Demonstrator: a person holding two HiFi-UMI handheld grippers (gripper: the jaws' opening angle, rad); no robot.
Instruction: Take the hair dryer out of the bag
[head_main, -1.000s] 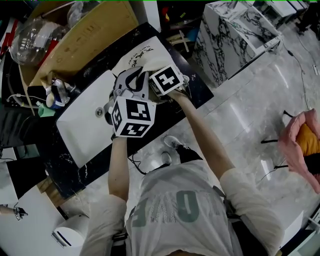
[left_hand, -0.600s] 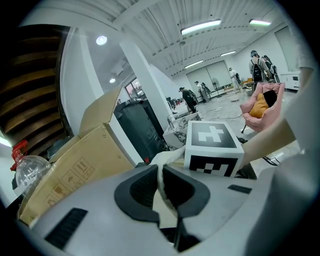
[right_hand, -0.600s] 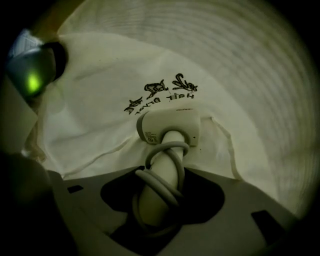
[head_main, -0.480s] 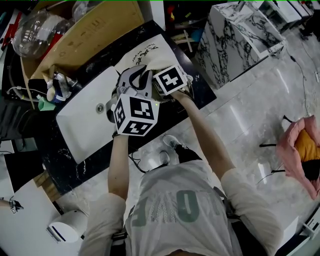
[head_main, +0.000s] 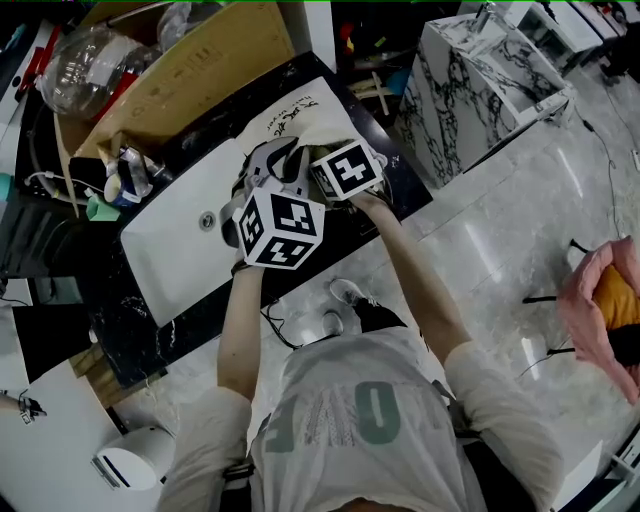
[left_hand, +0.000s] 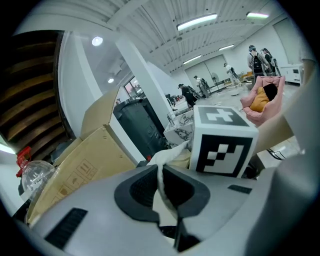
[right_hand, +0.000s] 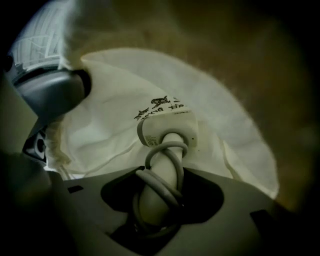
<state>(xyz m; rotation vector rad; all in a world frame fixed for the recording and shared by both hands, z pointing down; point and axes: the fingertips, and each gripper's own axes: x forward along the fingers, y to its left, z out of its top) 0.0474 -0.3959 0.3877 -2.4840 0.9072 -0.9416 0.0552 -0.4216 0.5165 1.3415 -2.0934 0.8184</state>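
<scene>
A cream cloth bag (head_main: 290, 112) with black print lies on the dark counter. My left gripper (head_main: 268, 165) is shut on a fold of the bag's rim (left_hand: 167, 159), which runs up between its pads, and holds the mouth open. My right gripper (head_main: 318, 155) reaches into the bag. Inside, the white hair dryer (right_hand: 167, 129) lies on the cloth with its grey cord (right_hand: 165, 150) wound round the handle. The right gripper (right_hand: 159, 200) is shut on that handle, pads on either side. The left gripper's grey jaw shows at the bag's rim in the right gripper view.
A white basin (head_main: 175, 240) is set in the black counter (head_main: 400, 195) left of the bag. A cardboard box (head_main: 190, 65) and a clear plastic bottle (head_main: 75, 75) stand behind. A marbled white cabinet (head_main: 470, 70) stands to the right, a pink cushion (head_main: 600, 310) on the floor.
Both grippers stay at the bag's mouth; only the head view has drifted slightly, so everything sits a little to the right in it.
</scene>
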